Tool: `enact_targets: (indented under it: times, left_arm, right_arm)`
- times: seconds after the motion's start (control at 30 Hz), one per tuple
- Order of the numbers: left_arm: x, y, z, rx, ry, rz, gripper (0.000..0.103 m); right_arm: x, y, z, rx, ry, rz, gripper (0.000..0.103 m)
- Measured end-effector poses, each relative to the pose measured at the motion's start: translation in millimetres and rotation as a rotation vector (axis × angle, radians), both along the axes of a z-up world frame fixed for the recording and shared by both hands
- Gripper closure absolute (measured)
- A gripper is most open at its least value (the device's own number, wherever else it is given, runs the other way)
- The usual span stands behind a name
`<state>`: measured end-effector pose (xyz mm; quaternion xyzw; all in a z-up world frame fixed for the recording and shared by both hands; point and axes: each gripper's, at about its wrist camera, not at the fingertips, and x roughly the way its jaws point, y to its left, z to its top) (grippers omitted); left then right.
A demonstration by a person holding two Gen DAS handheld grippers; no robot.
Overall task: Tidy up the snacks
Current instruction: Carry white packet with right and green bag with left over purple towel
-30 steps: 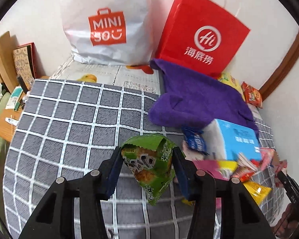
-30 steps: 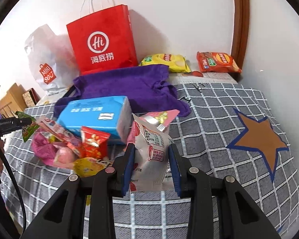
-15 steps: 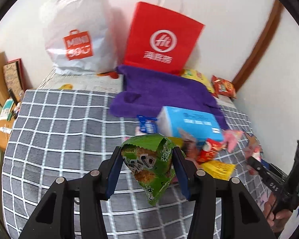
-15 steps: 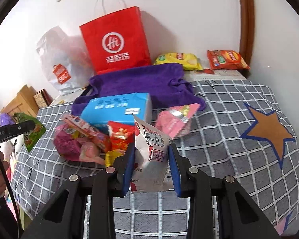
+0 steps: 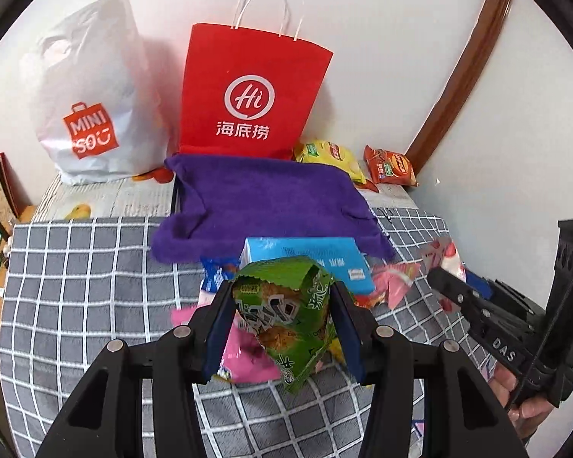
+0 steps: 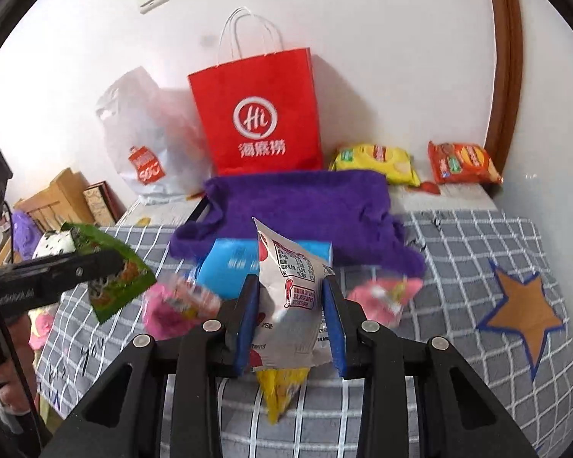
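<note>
Grey checked bedcover (image 5: 95,286) under us. Left gripper (image 5: 282,324) clamps a crinkly green snack packet (image 5: 286,316); right gripper (image 6: 290,316) clamps a white-and-red snack pouch (image 6: 290,290). Upright red paper bag (image 6: 259,122) stands dead ahead beyond both; we judge the right nearer.

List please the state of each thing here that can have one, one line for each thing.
Left gripper: shut on green snack packet, lifted off the bed.
Right gripper: shut on white snack packet, lifted.
Red paper bag: upright, against the wall.
White plastic bag: upright, bulging.
Purple cloth: lying rumpled.
Blue box: lying flat.
</note>
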<state>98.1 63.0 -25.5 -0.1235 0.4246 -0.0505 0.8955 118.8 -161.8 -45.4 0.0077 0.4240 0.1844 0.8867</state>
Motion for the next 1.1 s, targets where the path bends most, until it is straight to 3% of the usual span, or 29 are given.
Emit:
enact_targets:
  times: [0.53,0.9,1.1]
  left_arm:
    - [89.6,21.0,35.1,0.103,-0.043,0.000,0.055]
    - [157.4,47.5,18.4,0.099,-0.012,0.021,0.055]
    - [184.3,62.3,-10.7,0.057,0.015,0.021,0.055]
  right_arm:
    - [100.0,33.0,29.0,0.016,-0.078,0.025,0.070]
    - [169.7,38.7,19.2,0.001,-0.097,-0.006,0.070]
    - [199.0,37.3,-6.0,-0.005,-0.053,-0.007,0.070]
